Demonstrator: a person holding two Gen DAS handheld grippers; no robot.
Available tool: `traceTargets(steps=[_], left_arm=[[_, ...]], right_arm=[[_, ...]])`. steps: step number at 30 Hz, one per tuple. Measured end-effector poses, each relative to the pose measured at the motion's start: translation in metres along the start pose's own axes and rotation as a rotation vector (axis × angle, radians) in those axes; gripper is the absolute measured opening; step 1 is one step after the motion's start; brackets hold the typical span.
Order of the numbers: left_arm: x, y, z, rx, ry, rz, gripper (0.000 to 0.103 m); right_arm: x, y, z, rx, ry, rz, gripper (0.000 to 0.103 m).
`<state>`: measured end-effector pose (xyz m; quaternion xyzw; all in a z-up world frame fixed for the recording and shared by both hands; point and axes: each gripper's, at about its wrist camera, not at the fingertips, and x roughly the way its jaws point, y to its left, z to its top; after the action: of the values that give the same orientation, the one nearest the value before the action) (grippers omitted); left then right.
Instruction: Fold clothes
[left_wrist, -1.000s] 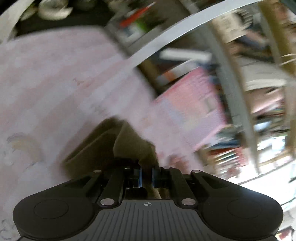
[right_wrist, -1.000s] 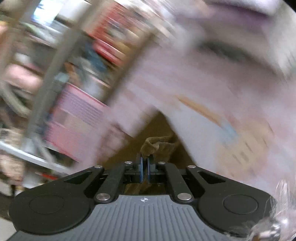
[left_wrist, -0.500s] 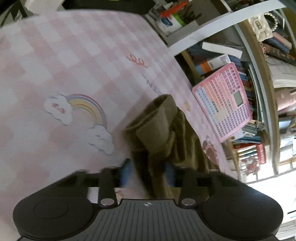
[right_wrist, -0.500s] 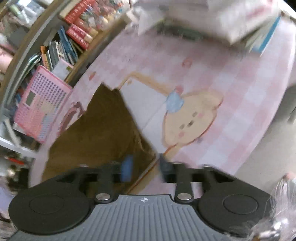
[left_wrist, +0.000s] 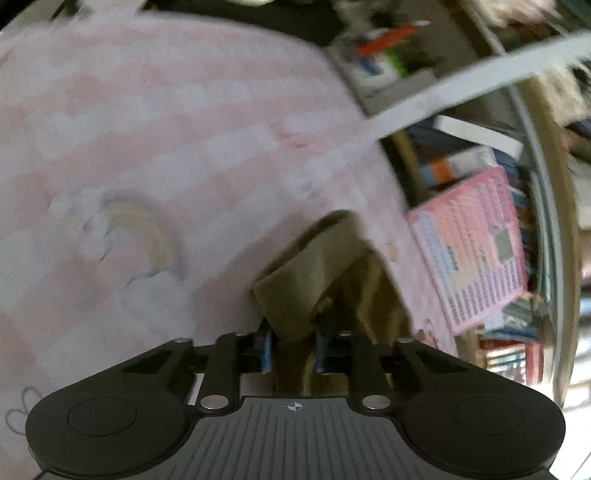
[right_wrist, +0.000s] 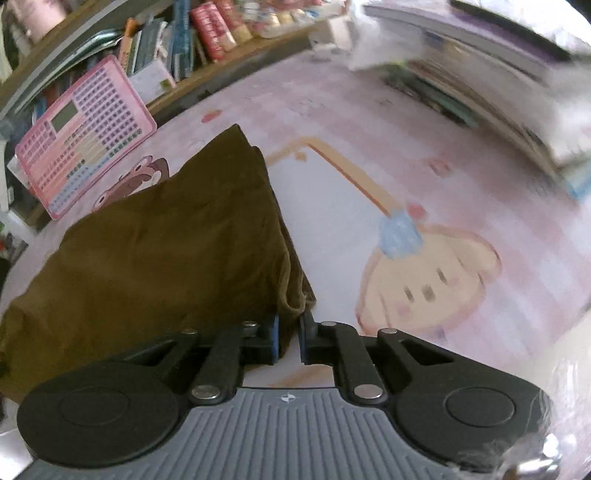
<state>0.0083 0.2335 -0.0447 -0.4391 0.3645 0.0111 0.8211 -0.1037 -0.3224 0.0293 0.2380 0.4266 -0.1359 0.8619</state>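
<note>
Right wrist view shows our right tongs (right_wrist: 289, 338) and, seemingly, left tongs (left_wrist: 291, 347) now parted, releasing the brown garment (right_wrist: 166, 236) folded on the surface (right_wrist: 424, 155).

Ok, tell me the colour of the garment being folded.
Olive-brown, plain, no pattern. The garment shows best in the right wrist view, lying on the pink checked cloth.
</note>
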Motion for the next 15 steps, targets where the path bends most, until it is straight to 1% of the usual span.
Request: traceTargets(steps=[1,2,3,4,5,7,9,12,13,15], left_arm=[[-0.014,-0.017,0.001,0.111,-0.030,-0.049,0.016],[-0.029,-0.030,0.000,0.215,-0.064,-0.082,0.016],[-0.040,-0.034,0.000,0.278,-0.096,-0.099,0.016],[-0.043,-0.027,0.003,0.272,-0.103,-0.087,0.016],[-0.042,-0.015,0.007,0.242,-0.101,-0.065,0.016],[-0.022,0.023,0.015,0.122,-0.032,0.037,0.016],[-0.010,0.045,0.015,0.078,-0.009,0.103,0.016],[-0.009,0.051,0.013,0.062,-0.015,0.092,0.017],[-0.009,0.053,0.012,0.058,-0.018,0.085,0.019],[-0.011,0.052,0.011,0.073,-0.013,0.085,0.021]], right_arm=[[0.002,0.002,0.005,0.004,-0.003,0.006,0.009],[0.002,0.003,0.007,0.002,-0.007,0.019,0.009],[0.002,0.005,0.009,-0.003,-0.010,0.035,0.009],[0.003,0.006,0.009,-0.010,-0.007,0.052,0.009],[0.004,0.008,0.008,-0.014,-0.001,0.064,0.009],[0.009,0.013,0.004,-0.019,0.010,0.073,0.009],[0.013,0.019,0.000,-0.032,0.011,0.083,0.009],[0.014,0.029,-0.001,-0.078,-0.001,0.063,0.009],[0.015,0.031,-0.001,-0.090,-0.006,0.059,0.009],[0.016,0.033,-0.001,-0.110,-0.014,0.056,0.009]])
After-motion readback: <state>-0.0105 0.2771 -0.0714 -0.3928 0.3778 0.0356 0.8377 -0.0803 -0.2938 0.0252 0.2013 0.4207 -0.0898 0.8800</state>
